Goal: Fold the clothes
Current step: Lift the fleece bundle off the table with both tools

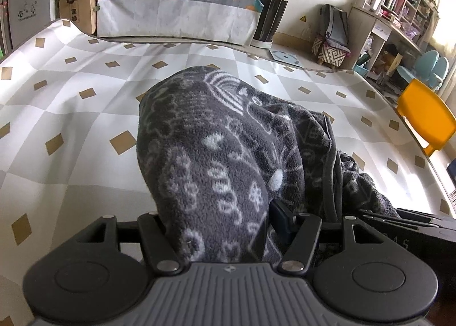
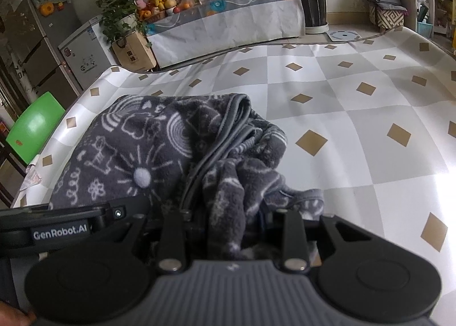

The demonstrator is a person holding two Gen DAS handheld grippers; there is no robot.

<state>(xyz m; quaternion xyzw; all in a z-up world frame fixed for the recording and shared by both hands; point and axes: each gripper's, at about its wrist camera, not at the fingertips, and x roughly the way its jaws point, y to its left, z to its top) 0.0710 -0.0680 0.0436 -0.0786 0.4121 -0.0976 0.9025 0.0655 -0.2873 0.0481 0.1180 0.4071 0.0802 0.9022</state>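
Note:
A dark grey fleece garment (image 1: 216, 140) with white doodle patterns lies bunched on the checked tablecloth (image 1: 85, 126). In the left wrist view it drapes up over my left gripper (image 1: 216, 212), which is shut on a thick fold that hides the fingertips. In the right wrist view the garment (image 2: 136, 160) is heaped to the left, its piped hem running down the middle. My right gripper (image 2: 228, 223) is shut on a hanging fold of it. The two grippers are side by side; the left gripper's body (image 2: 57, 229) shows at the right view's left edge.
The tablecloth (image 2: 356, 103) stretches far ahead and to the right. A yellow chair (image 1: 424, 120) stands at the table's right edge and a green chair (image 2: 34, 129) at its left. Beyond are a side table with fruit (image 1: 176, 12), a potted plant (image 1: 269, 21) and shelves (image 1: 399, 26).

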